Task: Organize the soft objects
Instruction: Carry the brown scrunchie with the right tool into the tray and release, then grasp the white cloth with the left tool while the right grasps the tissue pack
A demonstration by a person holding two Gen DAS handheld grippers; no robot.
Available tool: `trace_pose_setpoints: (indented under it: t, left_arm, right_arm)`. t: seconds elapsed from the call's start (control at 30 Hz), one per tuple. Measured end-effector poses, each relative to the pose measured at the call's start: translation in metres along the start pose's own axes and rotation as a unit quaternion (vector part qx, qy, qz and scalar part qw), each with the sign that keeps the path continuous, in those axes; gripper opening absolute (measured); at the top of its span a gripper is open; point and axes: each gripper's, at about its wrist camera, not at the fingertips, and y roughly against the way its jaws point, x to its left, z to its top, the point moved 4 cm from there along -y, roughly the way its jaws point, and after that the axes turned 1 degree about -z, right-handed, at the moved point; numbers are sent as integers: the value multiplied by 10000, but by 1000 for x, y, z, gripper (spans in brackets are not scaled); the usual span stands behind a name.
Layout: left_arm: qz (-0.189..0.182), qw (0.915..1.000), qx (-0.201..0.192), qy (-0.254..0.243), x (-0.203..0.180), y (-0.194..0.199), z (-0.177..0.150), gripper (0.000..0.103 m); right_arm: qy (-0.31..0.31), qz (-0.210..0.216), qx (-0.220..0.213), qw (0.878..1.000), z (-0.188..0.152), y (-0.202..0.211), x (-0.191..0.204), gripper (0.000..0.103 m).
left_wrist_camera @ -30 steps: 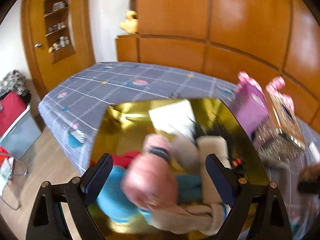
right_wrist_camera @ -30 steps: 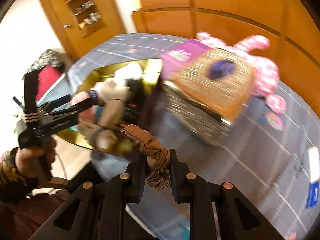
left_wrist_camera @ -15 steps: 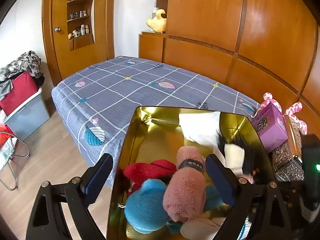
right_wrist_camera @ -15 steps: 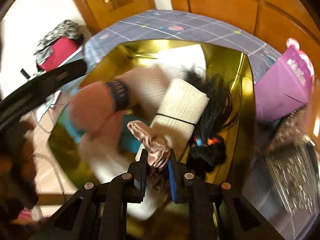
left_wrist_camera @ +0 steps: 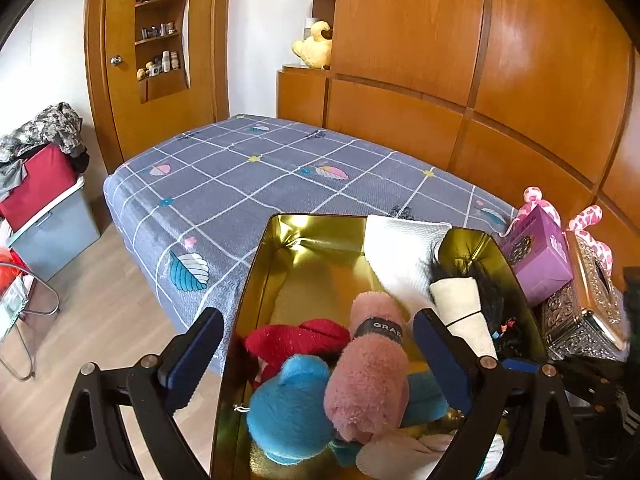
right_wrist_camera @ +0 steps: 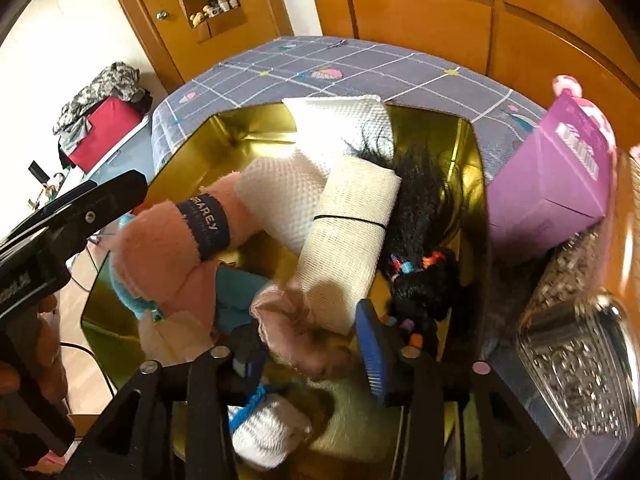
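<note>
A gold tin box (left_wrist_camera: 264,280) sits at the bed's near corner, also in the right wrist view (right_wrist_camera: 476,184). It holds a pink rolled towel (left_wrist_camera: 370,376), a blue plush (left_wrist_camera: 290,404), a red cloth (left_wrist_camera: 296,338), a white towel (left_wrist_camera: 400,252), a cream roll (right_wrist_camera: 348,240) and black hair pieces (right_wrist_camera: 424,216). My left gripper (left_wrist_camera: 316,360) is open and empty above the box. My right gripper (right_wrist_camera: 312,344) is open over the box, and a tan-pink scrunchie (right_wrist_camera: 296,328) lies loose between its fingers.
A purple gift box (left_wrist_camera: 536,248) and a silver ornate tissue box (left_wrist_camera: 580,320) stand right of the tin. The grey checked bed (left_wrist_camera: 260,176) stretches beyond. A wooden wall panel is behind. A bin with clothes (left_wrist_camera: 44,208) stands on the floor at left.
My right gripper moved over the gold box with the scrunchie and then opened, letting it go. My left gripper pulled back and up, still open.
</note>
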Motion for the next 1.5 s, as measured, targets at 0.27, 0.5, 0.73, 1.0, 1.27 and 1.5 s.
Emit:
trace_pose_setpoints:
  t: [0.27, 0.5, 0.73, 1.0, 1.27, 1.5]
  left_arm:
    - [-74, 9998, -78, -190, -13, 7, -1, 96]
    - [-170, 9992, -96, -345, -24, 11, -5, 96]
    - [-268, 9985, -94, -478, -34, 14, -9, 96]
    - [-358, 9974, -130, -606, -43, 19, -11, 96]
    - [-490, 9954, -184, -803, -54, 23, -15, 96]
    - [-746, 9900, -289, -1162, -77, 33, -22, 96]
  right_arm:
    - [-128, -125, -190, 9997, -12, 24, -3, 48]
    - [-158, -111, -423, 9989, -18, 43, 2, 48]
    - [-373, -119, -815, 9959, -22, 72, -6, 50]
    - [-740, -446, -1140, 9897, -32, 106, -37, 50]
    - [-1249, -1093, -1307, 9774, -49, 140, -99, 50]
    - [-1861, -1887, -1315, 9552, -78, 176, -176, 50]
